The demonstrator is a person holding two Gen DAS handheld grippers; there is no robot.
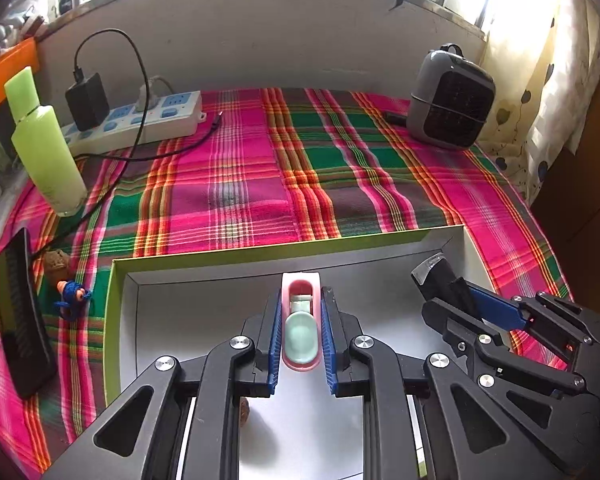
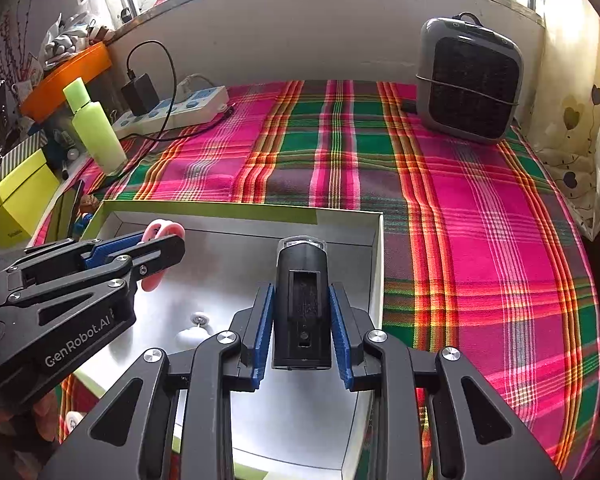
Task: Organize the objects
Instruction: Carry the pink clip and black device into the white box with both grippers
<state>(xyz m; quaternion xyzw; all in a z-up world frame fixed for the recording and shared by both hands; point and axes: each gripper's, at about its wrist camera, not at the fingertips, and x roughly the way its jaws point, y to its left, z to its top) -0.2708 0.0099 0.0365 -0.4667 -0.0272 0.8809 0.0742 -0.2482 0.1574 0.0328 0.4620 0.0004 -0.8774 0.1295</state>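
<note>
My left gripper [image 1: 300, 312] is shut on a pink clip-like object with a pale green insert [image 1: 300, 324] and holds it over the open white box with a green rim [image 1: 204, 300]. It also shows in the right wrist view [image 2: 156, 256]. My right gripper [image 2: 302, 312] is shut on a black cylindrical flashlight [image 2: 302, 304], held over the right part of the box [image 2: 236, 272]. The flashlight's clear head shows in the left wrist view [image 1: 432, 276]. A small white piece [image 2: 194, 330] lies on the box floor.
On the plaid cloth [image 1: 236, 184]: a green bottle [image 1: 48, 148], a power strip with a black charger and cable [image 1: 140, 120], a grey heater [image 1: 452, 100], a black phone [image 1: 20, 320], a small brown and blue figure [image 1: 66, 280]. A yellow-green box [image 2: 20, 200] stands at the left.
</note>
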